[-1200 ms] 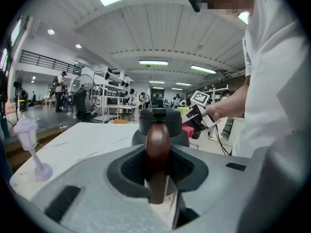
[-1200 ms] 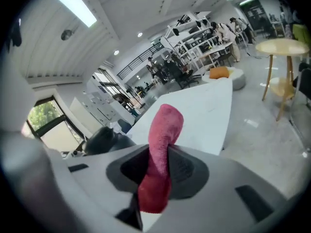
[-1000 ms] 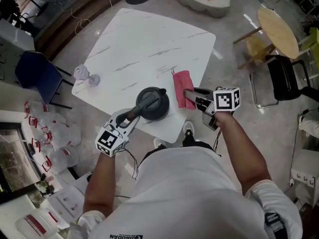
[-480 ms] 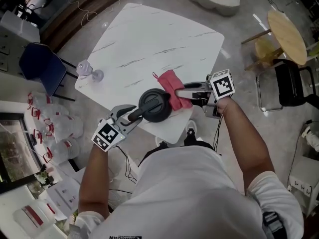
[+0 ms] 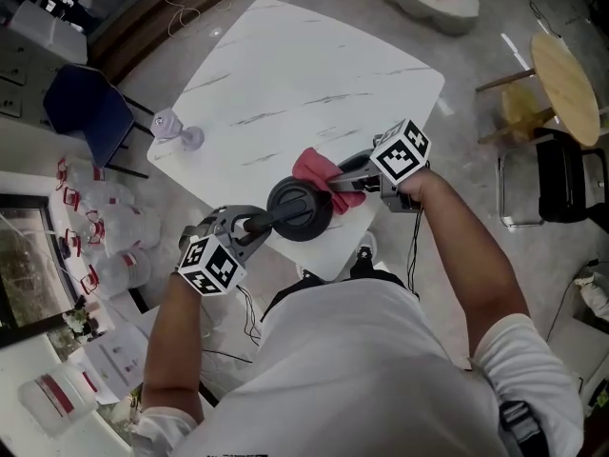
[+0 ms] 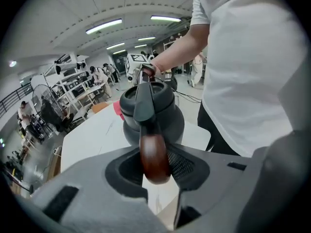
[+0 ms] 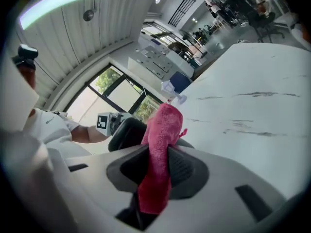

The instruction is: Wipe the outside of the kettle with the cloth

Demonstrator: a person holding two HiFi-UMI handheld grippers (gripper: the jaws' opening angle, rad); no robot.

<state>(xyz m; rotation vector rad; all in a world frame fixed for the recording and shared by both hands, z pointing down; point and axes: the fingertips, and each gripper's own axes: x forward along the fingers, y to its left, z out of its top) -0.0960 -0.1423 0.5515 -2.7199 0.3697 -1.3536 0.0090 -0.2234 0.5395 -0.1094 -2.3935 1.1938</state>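
Standing upright — dark kettle; pink cloth against it.

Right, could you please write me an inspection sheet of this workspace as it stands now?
Surface: white marbled table, mostly bare.
Job's things: dark kettle near the table's near edge; pink cloth against its side.
Clutter: one small pale glass item at the table's left edge.
Grippers: left gripper has just been closing, its jaws on the kettle's wooden handle; right gripper clamps the cloth.
Cables: thin cable hanging below the right gripper; another under the left arm.
Surroundings: blue chair, round wooden table, black chair.
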